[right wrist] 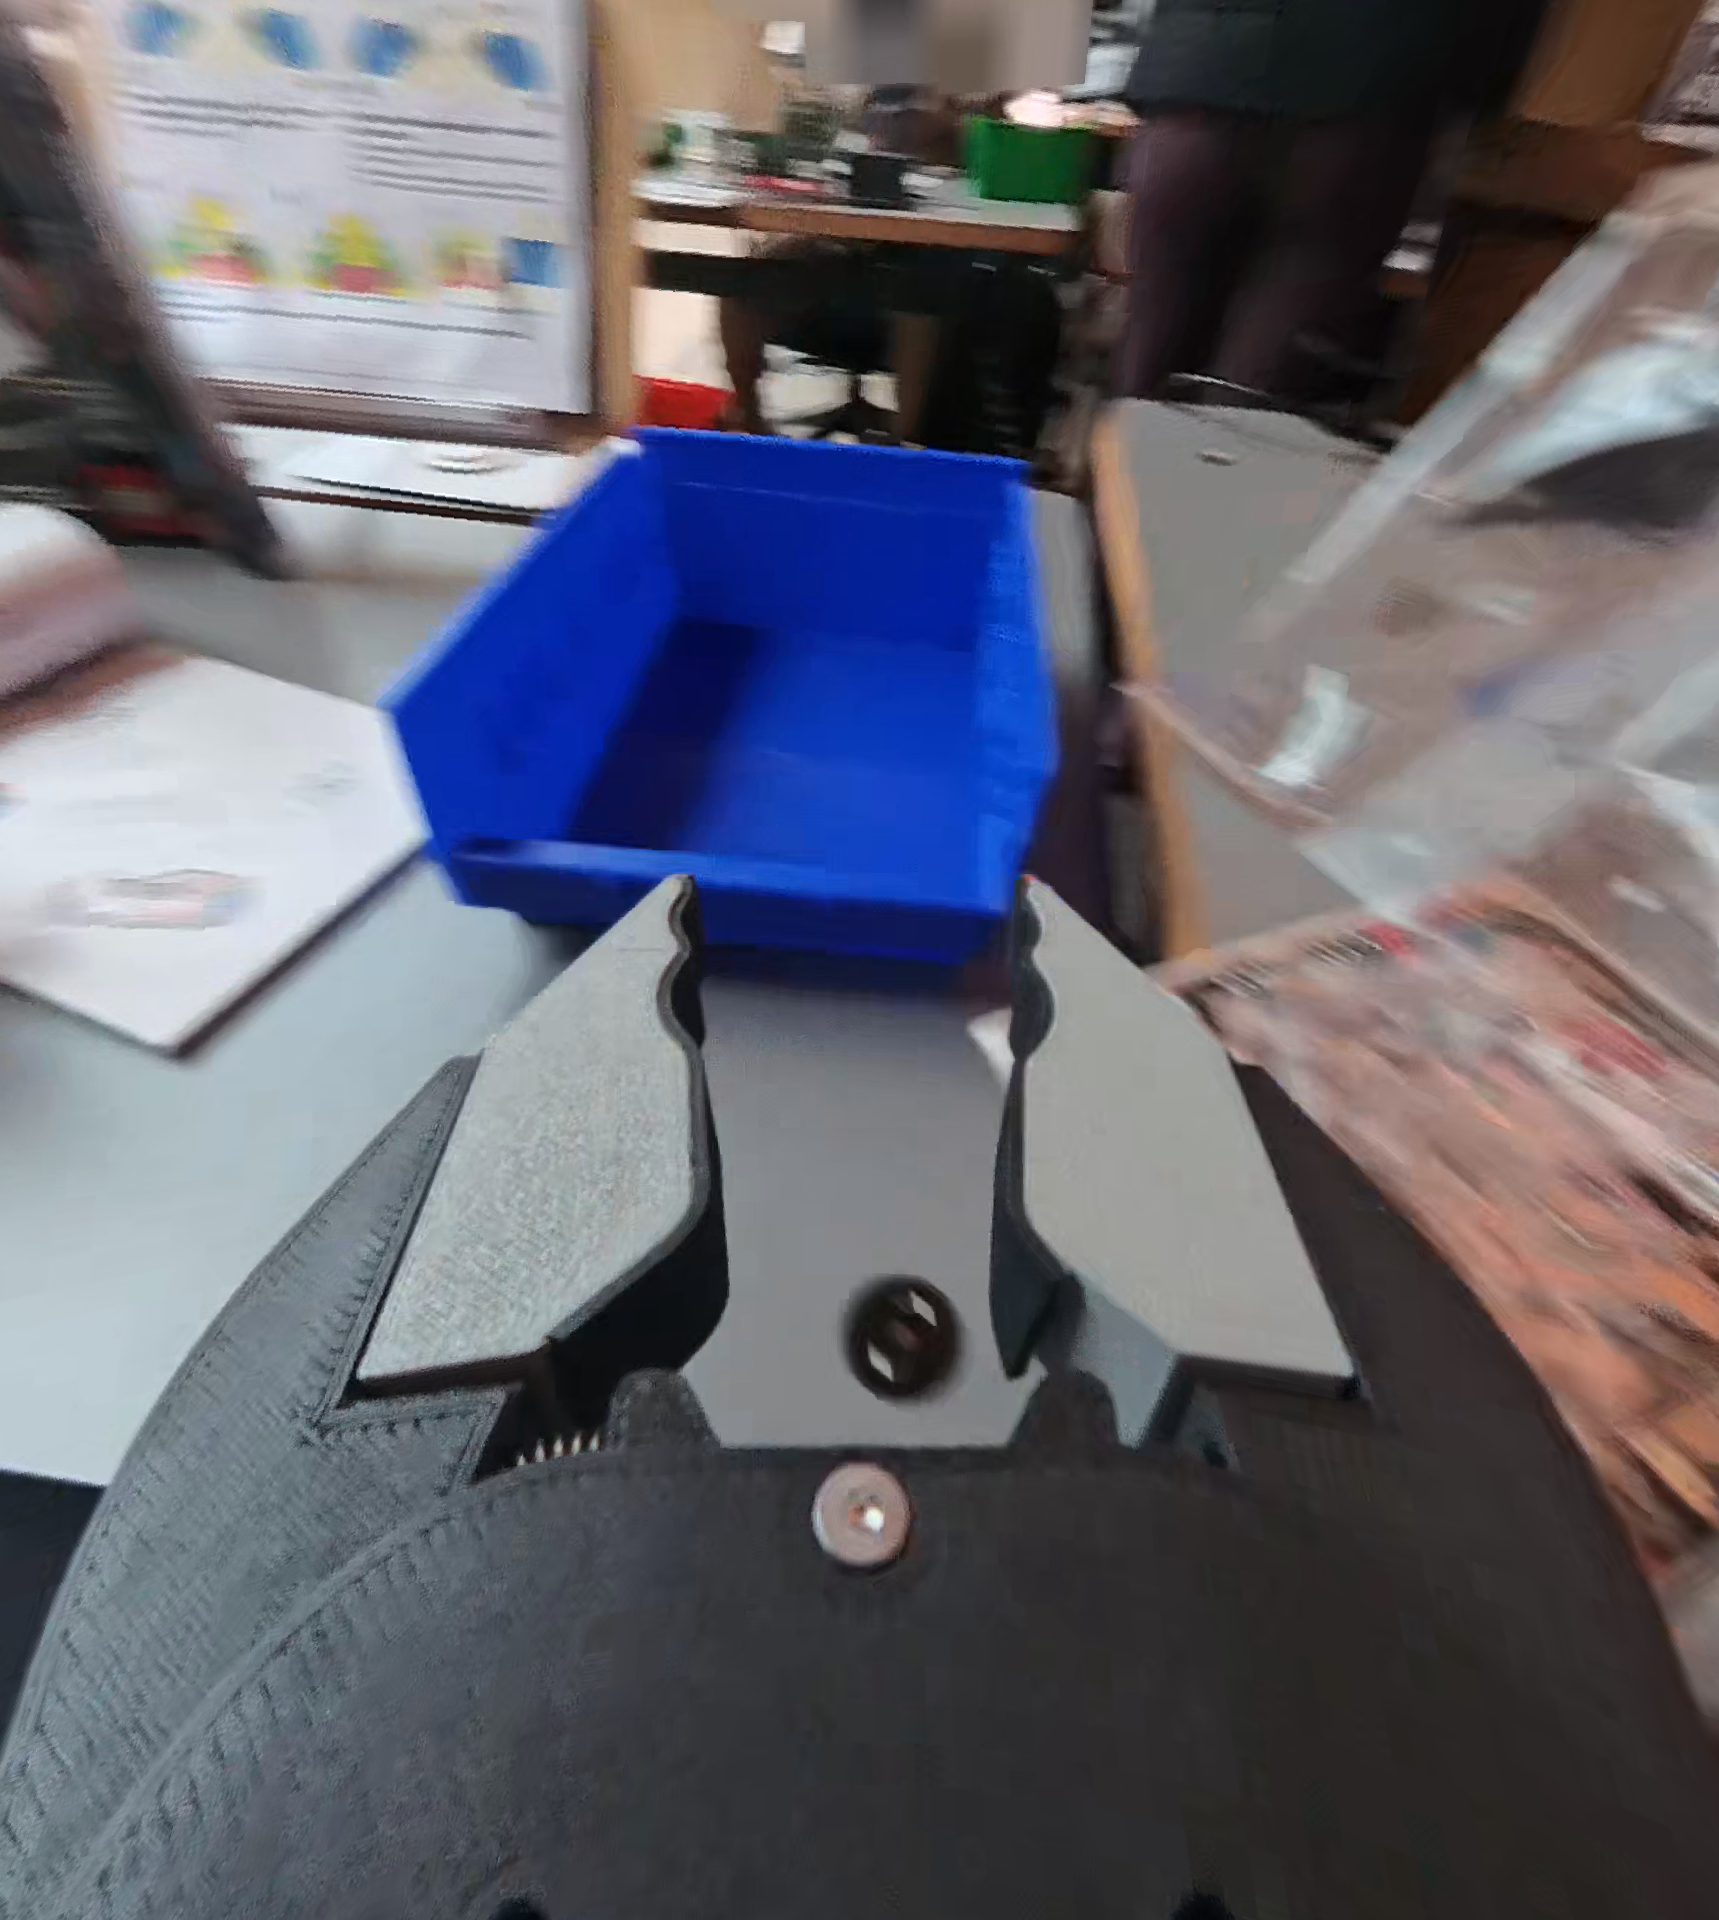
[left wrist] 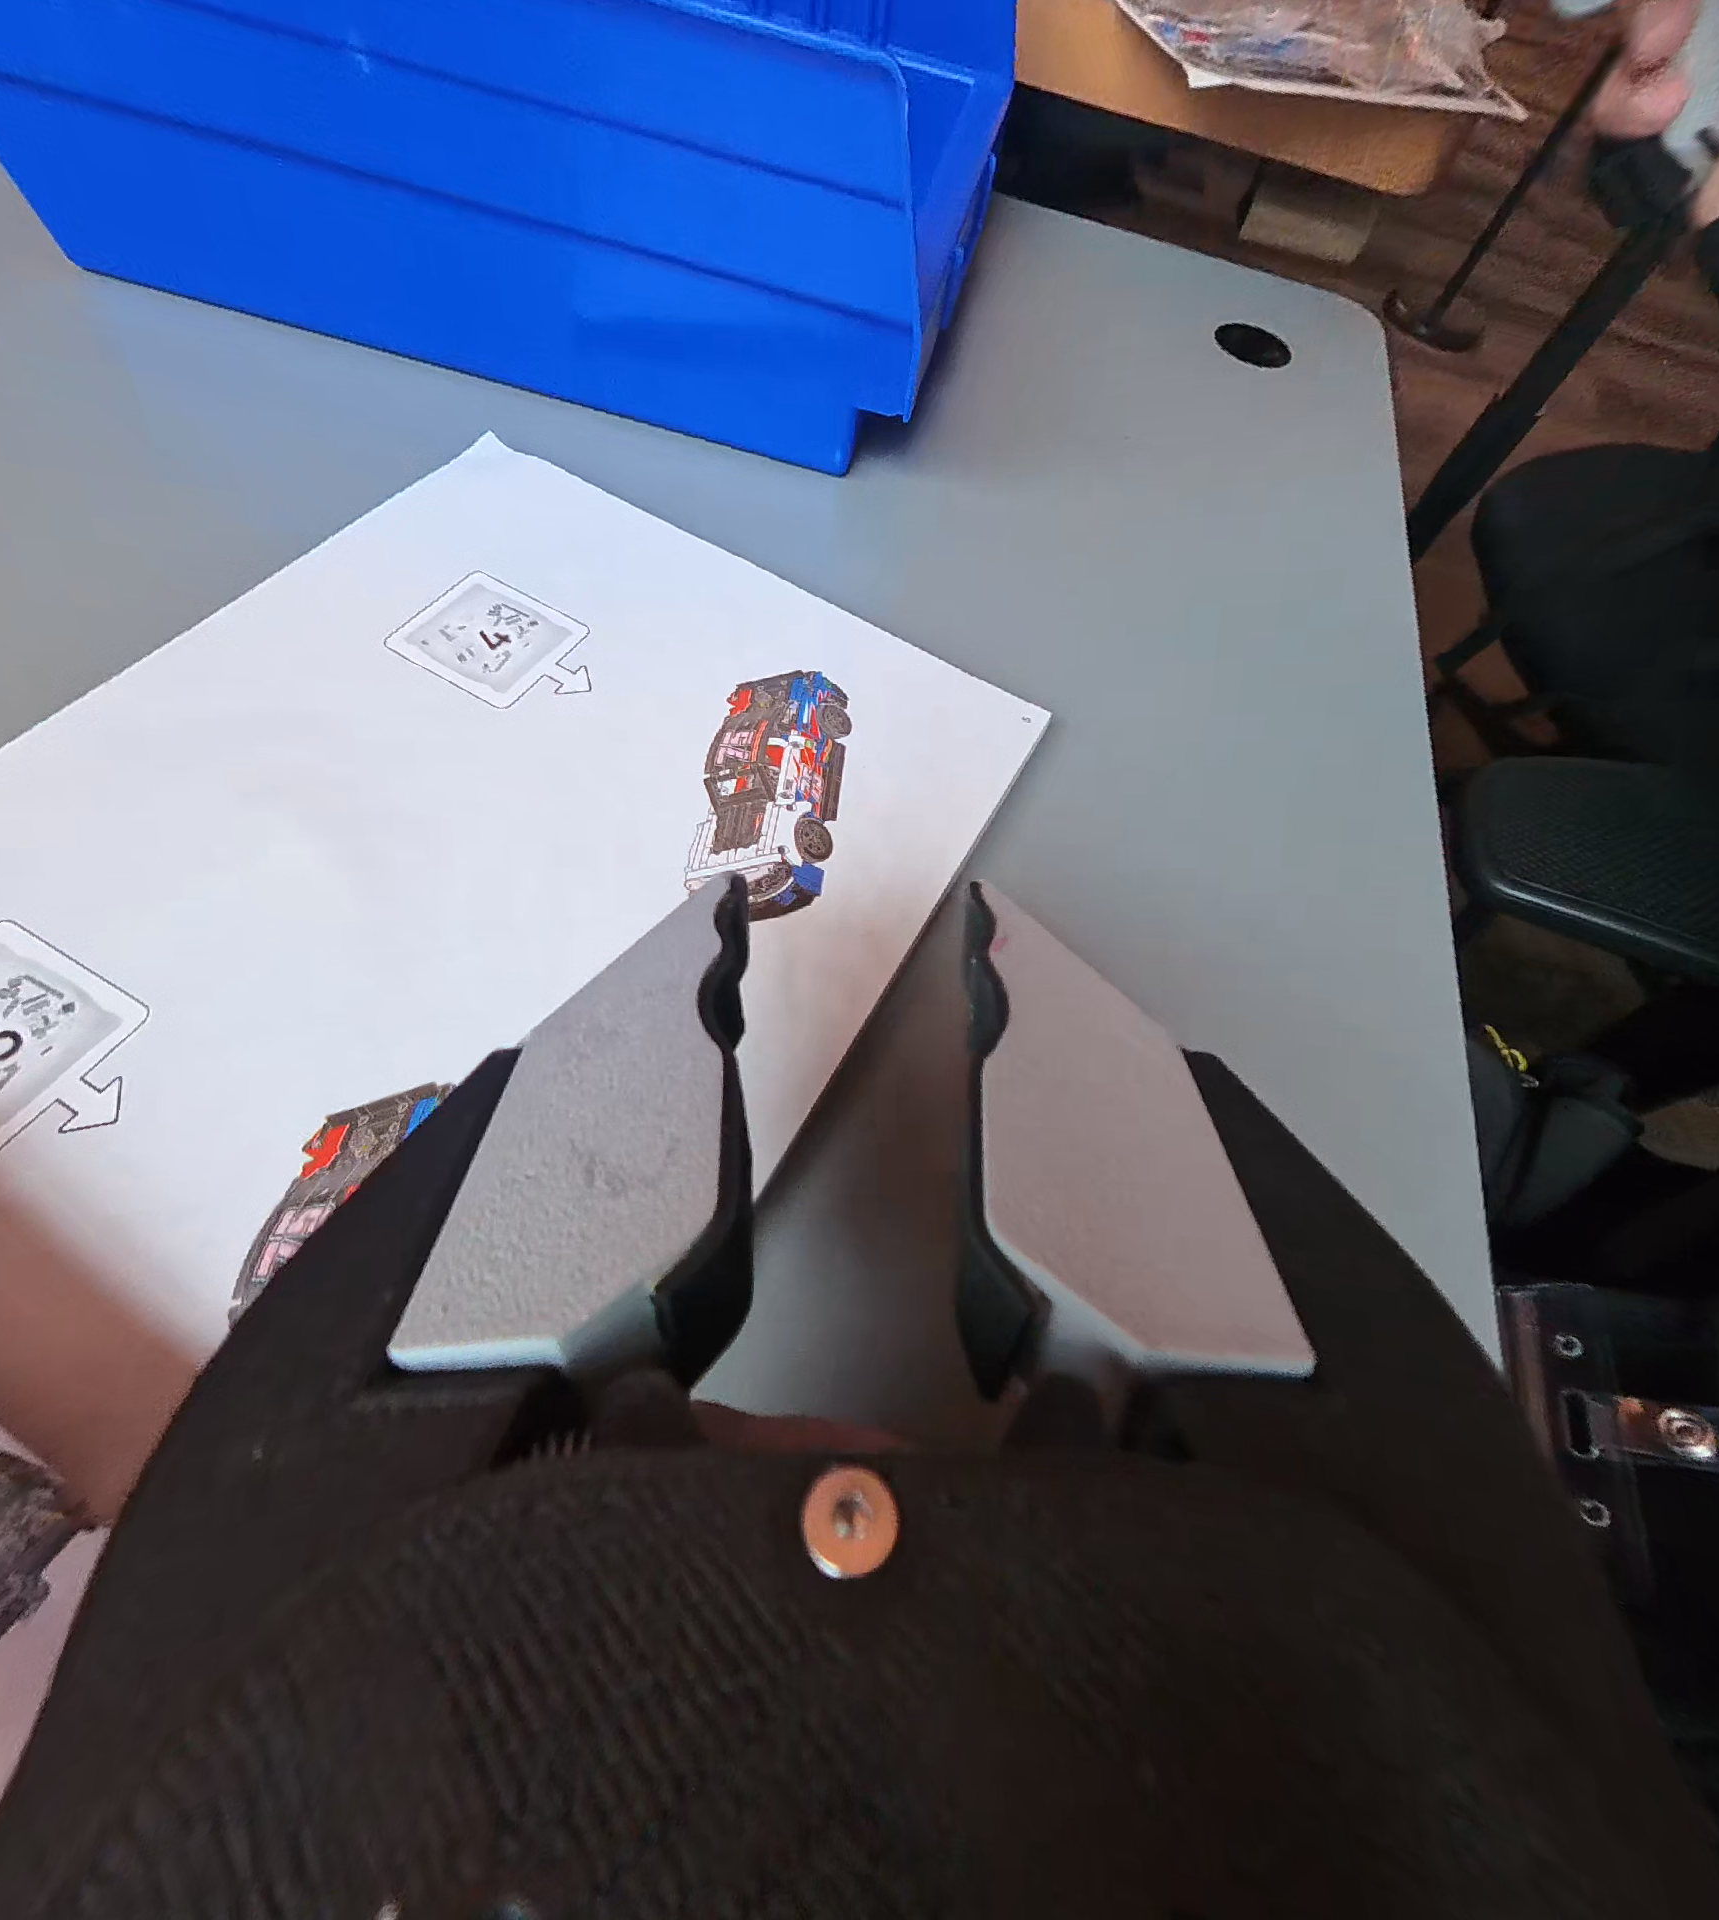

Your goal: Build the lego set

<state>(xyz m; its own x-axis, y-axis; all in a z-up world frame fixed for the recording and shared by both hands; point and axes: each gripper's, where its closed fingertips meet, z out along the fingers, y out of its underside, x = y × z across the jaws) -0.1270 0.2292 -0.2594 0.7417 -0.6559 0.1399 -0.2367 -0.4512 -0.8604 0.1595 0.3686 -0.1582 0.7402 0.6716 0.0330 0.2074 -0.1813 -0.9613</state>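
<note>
I've got a grey table (left wrist: 1198,582) under me, a black office chair (left wrist: 1655,862) beside its edge, and a blurred wall poster (right wrist: 346,197) far across the room.

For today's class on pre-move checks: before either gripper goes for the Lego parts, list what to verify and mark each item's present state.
1. Left gripper open and empty: ok.
2. Right gripper open and empty: ok.
3. Instruction booklet lying open on the grey table: ok.
4. Blue bin upright, nothing seen inside: ok.
5. Clear parts bags within reach: cannot tell, blurred.
6. Loose bricks laid out for building: not ok, none visible.
</note>
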